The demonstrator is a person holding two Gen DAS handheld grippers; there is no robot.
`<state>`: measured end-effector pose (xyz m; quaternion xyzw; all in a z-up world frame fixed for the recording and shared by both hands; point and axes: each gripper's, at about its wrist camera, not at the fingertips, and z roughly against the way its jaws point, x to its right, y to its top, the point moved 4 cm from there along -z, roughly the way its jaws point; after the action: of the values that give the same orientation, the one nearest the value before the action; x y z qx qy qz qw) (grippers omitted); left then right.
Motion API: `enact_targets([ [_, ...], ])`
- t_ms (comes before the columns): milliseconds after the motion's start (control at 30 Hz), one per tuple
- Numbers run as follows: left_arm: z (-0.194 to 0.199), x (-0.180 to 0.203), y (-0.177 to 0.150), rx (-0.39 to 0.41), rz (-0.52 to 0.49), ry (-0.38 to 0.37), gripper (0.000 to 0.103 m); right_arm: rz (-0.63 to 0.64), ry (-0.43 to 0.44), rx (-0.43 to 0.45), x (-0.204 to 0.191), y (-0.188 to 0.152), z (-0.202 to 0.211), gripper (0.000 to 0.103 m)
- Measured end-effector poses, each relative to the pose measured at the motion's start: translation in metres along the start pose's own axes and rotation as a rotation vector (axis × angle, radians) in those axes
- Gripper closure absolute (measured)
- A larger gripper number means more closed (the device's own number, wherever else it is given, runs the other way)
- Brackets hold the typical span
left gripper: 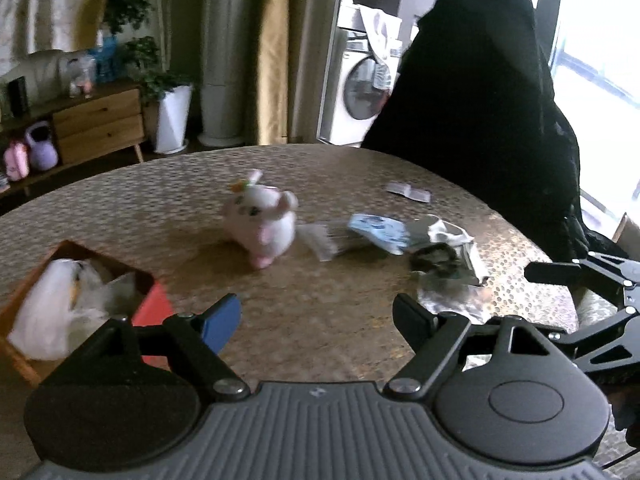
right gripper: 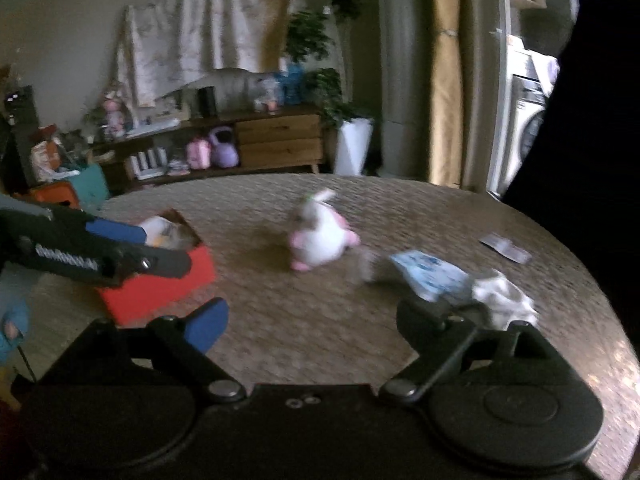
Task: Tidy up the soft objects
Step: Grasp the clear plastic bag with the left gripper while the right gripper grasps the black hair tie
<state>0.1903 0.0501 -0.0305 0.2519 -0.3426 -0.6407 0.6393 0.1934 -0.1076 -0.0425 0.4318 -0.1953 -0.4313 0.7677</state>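
Hands: our left gripper (left gripper: pixel 316 318) and right gripper (right gripper: pixel 314 322) both gape wide, holding nothing | Toy: the bunny (left gripper: pixel 264 216) sits mid-table, straight ahead of both, well apart | Box: the red box (left gripper: pixel 154 306) (already has white stuff inside) sits left of the bunny, nearer our left gripper | Next: we think either could grab it.

No legible text or labels
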Motion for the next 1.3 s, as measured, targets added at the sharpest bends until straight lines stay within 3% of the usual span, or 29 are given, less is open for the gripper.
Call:
enact_targets([
  [167, -0.028, 0.024, 0.006, -0.024, -0.031, -0.023, 0.019, -0.024, -0.055, -0.013, 0.03, -0.02, 0.002, 0.011],
  [300, -0.051, 0.038, 0.011, -0.035, -0.057, -0.036, 0.007, -0.033, -0.088, -0.024, 0.053, -0.034, -0.001, 0.011],
  [467, -0.082, 0.054, 0.016, -0.052, -0.082, -0.037, 0.004, -0.068, -0.11, -0.039, 0.081, -0.041, -0.013, 0.011],
  [700, -0.116, 0.08, 0.007, -0.077, -0.073, -0.089, 0.004, -0.104, -0.155, -0.052, 0.13, -0.031, -0.038, 0.011],
  [867, -0.131, 0.111, -0.008, -0.09, -0.132, -0.139, 0.004, -0.148, -0.173, -0.063, 0.164, -0.018, -0.06, 0.014],
  [1000, -0.14, 0.131, -0.023, -0.099, -0.15, -0.162, 0.004, -0.135, -0.169, -0.079, 0.172, -0.013, -0.078, 0.019],
  [1300, -0.163, 0.16, -0.057, -0.145, -0.219, -0.157, 0.004, -0.073, -0.073, -0.136, 0.156, -0.01, -0.111, 0.027],
])
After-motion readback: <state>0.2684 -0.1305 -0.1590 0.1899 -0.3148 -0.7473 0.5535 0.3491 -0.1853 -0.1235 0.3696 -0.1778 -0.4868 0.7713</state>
